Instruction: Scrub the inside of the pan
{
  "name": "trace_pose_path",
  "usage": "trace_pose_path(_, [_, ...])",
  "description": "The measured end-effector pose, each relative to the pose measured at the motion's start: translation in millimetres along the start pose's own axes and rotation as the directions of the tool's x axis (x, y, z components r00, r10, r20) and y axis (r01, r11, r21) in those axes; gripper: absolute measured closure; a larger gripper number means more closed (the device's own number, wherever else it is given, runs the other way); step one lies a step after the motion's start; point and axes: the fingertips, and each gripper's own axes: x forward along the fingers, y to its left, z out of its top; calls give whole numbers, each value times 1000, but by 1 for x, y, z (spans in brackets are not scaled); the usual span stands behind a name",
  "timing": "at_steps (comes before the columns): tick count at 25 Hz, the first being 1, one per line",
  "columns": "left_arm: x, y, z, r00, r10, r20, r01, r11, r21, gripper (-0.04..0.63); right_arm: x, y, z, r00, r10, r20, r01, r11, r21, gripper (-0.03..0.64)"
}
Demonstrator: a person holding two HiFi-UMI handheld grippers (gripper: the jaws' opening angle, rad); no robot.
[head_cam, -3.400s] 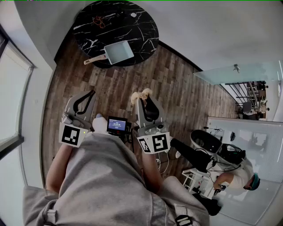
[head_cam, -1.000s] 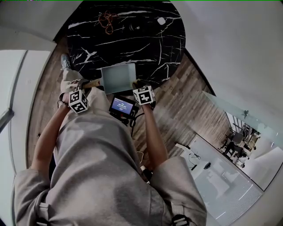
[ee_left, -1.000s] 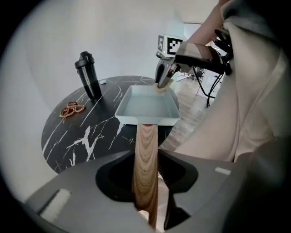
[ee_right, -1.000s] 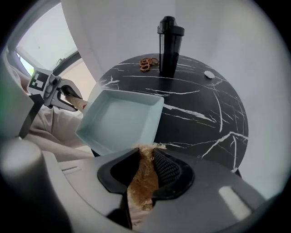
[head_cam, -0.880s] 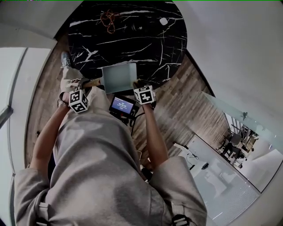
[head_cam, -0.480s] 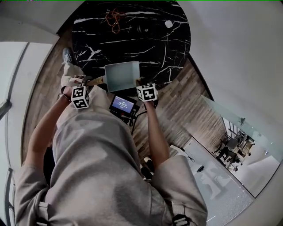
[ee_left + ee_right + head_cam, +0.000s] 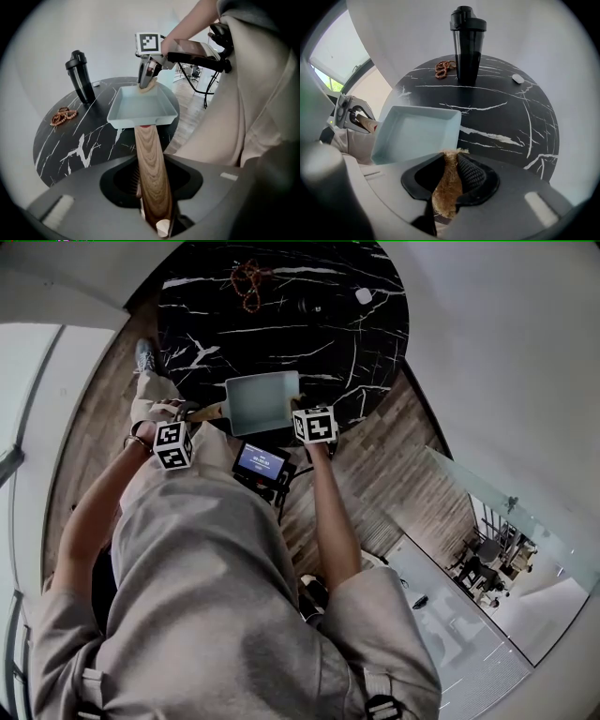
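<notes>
Left tongs (image 7: 151,187): closed on the wooden handle (image 7: 151,154) of the pan; the grip looks firm.
Right tongs (image 7: 452,161): clamped on a coarse brown fibre scrub pad (image 7: 445,192), with only a tuft past the tips.
Pan (image 7: 417,131): pale blue, square and empty, at the near rim of the black marble counter (image 7: 501,117), handle out past the edge. I can't tell whether it rests on the counter or hangs in my grip.
Pad vs pan: at the pan's rim, not yet on its floor, by my reading.
Risk, tipping: pushing down this close to the edge could lever the pan off the counter.
Risk, twist: the rounded handle may roll in the tongs under sideways scrubbing.
Risk, pad: it's held narrowly, so drag could pull it out.
In the way: the pan's own wall; I'll need to go over it.
Around: black shaker bottle (image 7: 468,44), bead bracelet (image 7: 443,69) and a small white object (image 7: 517,78), all well apart from the pan.
</notes>
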Motion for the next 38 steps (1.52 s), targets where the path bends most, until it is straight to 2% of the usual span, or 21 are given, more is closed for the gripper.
trace_pose_path(14, [-1, -1, 1, 1000, 12, -1, -12, 1000, -5, 473, 14, -12, 71, 997, -36, 68, 36, 999, -3, 518])
trace_pose_path(18, [-2, 4, -1, 999, 30, -24, -31, 999, -43, 472, 10, -12, 84, 987, -40, 158, 38, 999, 14, 515])
trace_pose_path(20, [-1, 2, -1, 999, 26, -46, -30, 996, -79, 472, -5, -5, 93, 964, -56, 261, 68, 997, -35, 520])
trace_pose_path(22, [1, 1, -2, 998, 24, -55, -29, 995, -100, 474, -19, 18, 103, 935, -50, 351, 115, 979, -166, 522])
trace_pose_path(23, [1, 3, -3, 998, 27, -60, -33, 994, -100, 474, -20, 31, 106, 931, -43, 362, 139, 960, -243, 522])
trace_pose_path(25, [2, 6, -6, 997, 33, -72, -40, 995, -91, 474, -8, 45, 101, 949, -69, 307, 176, 925, -336, 522])
trace_pose_path(26, [2, 6, -7, 997, 30, -74, -37, 995, -92, 474, 0, 44, 97, 957, -94, 276, 186, 925, -332, 522])
trace_pose_path(29, [3, 2, -5, 998, -1, -63, -7, 992, -128, 477, 14, 29, 93, 958, -133, 253, 186, 962, -199, 523])
trace_pose_path(32, [2, 1, -3, 998, -13, -55, 5, 990, -139, 477, 25, 29, 92, 965, -96, 243, 126, 986, -113, 523])
trace_pose_path(34, [2, 1, -2, 998, -6, -60, -3, 991, -134, 479, 34, 34, 90, 973, -68, 222, 88, 993, -79, 525])
trace_pose_path(38, [4, 2, -3, 999, -9, -53, 2, 990, -143, 479, 39, 38, 95, 975, -67, 214, 83, 994, -65, 528])
